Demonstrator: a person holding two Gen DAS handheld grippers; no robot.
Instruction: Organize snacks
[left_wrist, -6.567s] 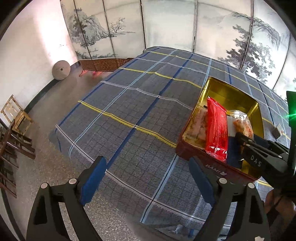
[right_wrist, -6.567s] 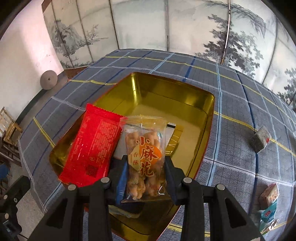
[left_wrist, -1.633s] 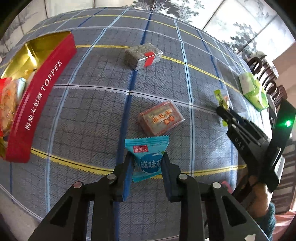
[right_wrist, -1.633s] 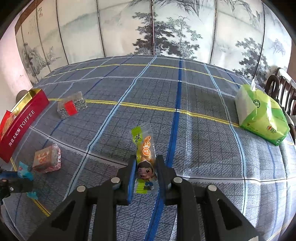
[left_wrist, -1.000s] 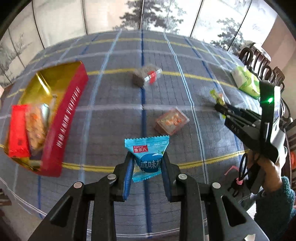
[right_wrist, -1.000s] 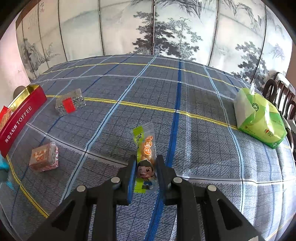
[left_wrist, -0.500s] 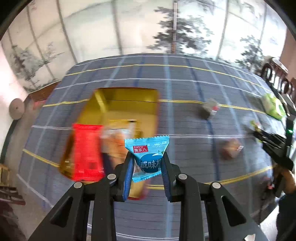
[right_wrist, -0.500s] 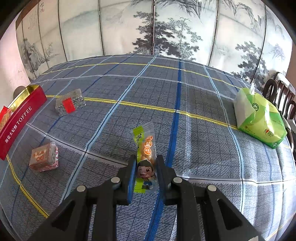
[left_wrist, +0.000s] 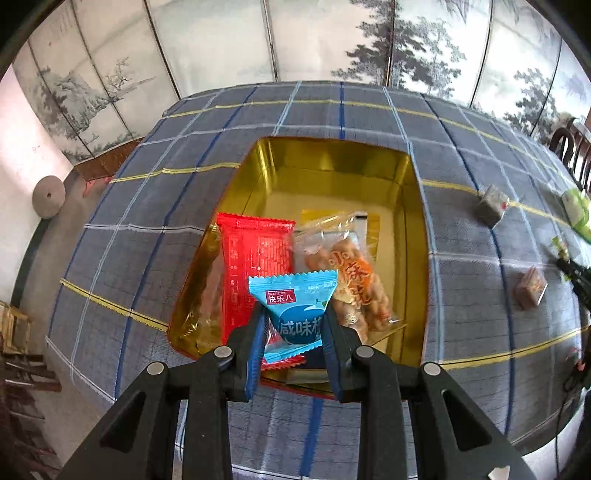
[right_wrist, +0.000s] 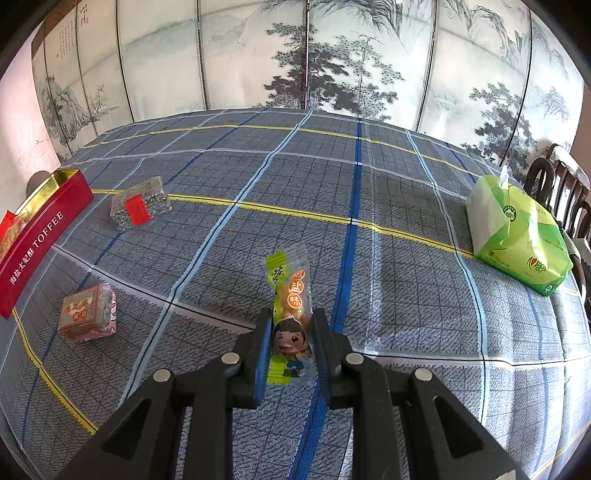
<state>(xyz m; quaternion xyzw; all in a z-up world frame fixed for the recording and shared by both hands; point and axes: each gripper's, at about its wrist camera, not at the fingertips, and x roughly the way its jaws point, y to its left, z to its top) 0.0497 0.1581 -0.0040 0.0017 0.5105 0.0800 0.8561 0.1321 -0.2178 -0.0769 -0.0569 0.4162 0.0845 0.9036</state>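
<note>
Painted screen panels back the plaid-clothed tabletop (left_wrist: 155, 206) in the left wrist view, where the left tool (left_wrist: 291, 328) is clamped on a blue snack packet (left_wrist: 295, 314) above the near end of the gold-lined tin (left_wrist: 332, 162), over the red packet (left_wrist: 255, 266) and clear twist-snack bag (left_wrist: 351, 273); released here, it could slide over the near rim. In the right wrist view, the right tool (right_wrist: 290, 343) pinches an upright green-and-orange snack packet (right_wrist: 290, 295) by its lower end, well apart from the red toffee tin (right_wrist: 40, 236); a long carry may let it swing or slip.

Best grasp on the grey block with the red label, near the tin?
Take the grey block from above, pads across its two long sides. It lies flat on the cloth, clear of the tin and boxy enough to pinch. Both tools are full, so I'd free one first.
</note>
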